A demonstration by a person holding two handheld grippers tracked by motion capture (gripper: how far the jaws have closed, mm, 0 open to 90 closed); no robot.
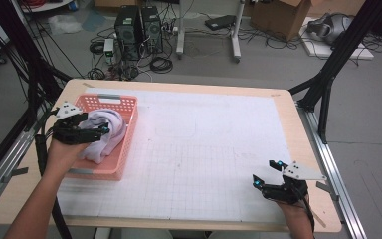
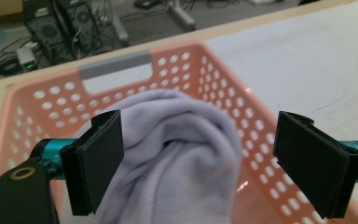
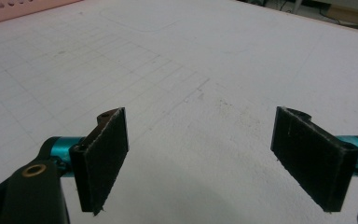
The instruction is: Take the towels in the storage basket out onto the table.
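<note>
Black foam pads face each other across a wide gap on the right gripper (image 1: pixel 267 175), which a hand holds low over the white gridded mat (image 1: pixel 204 149) near the table's (image 1: pixel 179 85) front right corner; nothing lies between its jaws. Across the mat, well apart from it, the left gripper (image 1: pixel 101 130) hovers inside the pink basket (image 1: pixel 113 172) at the table's left edge. Its jaws are spread wide too, and the pale lilac cloth (image 1: pixel 107 132) bunches up between them, brushing one pad while the other stands clear. The cloth sits in the basket in a rolled heap. Beyond the table, computer towers (image 1: pixel 139 31) and cables lie on the floor.
</note>
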